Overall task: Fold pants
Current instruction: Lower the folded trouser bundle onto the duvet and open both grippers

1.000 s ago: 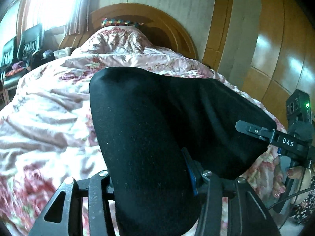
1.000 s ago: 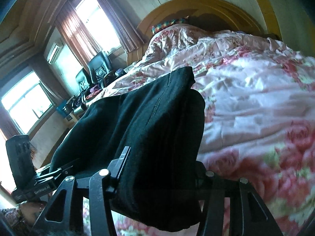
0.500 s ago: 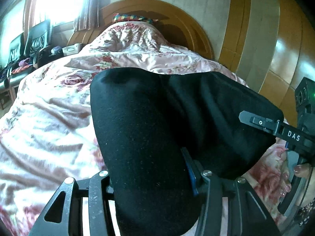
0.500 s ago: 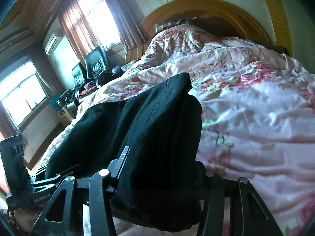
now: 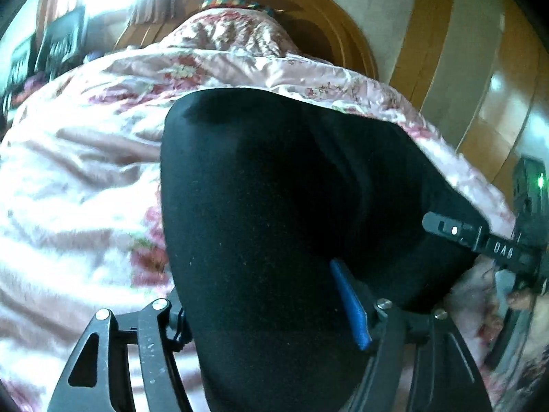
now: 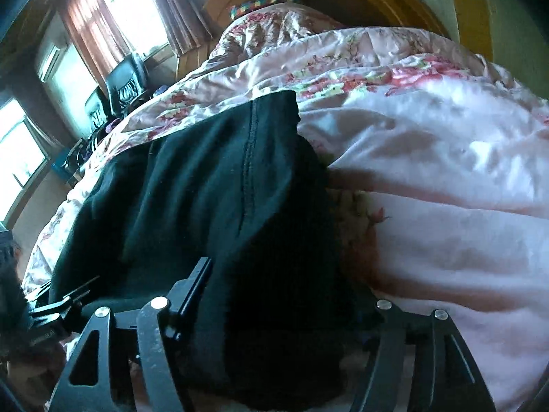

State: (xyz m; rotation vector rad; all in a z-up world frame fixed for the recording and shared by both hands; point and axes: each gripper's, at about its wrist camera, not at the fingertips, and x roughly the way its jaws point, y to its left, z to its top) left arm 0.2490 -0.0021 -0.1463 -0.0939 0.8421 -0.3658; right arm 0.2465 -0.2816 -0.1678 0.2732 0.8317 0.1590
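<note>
The black pants (image 5: pixel 274 206) are bunched over a pink floral quilt (image 5: pixel 75 178) on a bed. My left gripper (image 5: pixel 271 312) is shut on one end of the pants; the cloth bulges out between its fingers, and a blue pad (image 5: pixel 350 302) shows on the right finger. My right gripper (image 6: pixel 274 312) is shut on the other end of the pants (image 6: pixel 212 199), where a stitched seam runs up the cloth. The right gripper also shows at the right of the left wrist view (image 5: pixel 480 240). The fingertips of both are hidden in the cloth.
A curved wooden headboard (image 5: pixel 329 24) stands at the far end with a colourful pillow (image 6: pixel 264 1) on top of the quilt. Wooden wall panels (image 5: pixel 480 86) are on the right. Black chairs (image 6: pixel 120 82) and windows (image 6: pixel 116 10) are on the left.
Both grippers have moved forward over the bed toward the headboard, carrying the pants with them. The view is lower and nearer the quilt. Both grips are unchanged.
</note>
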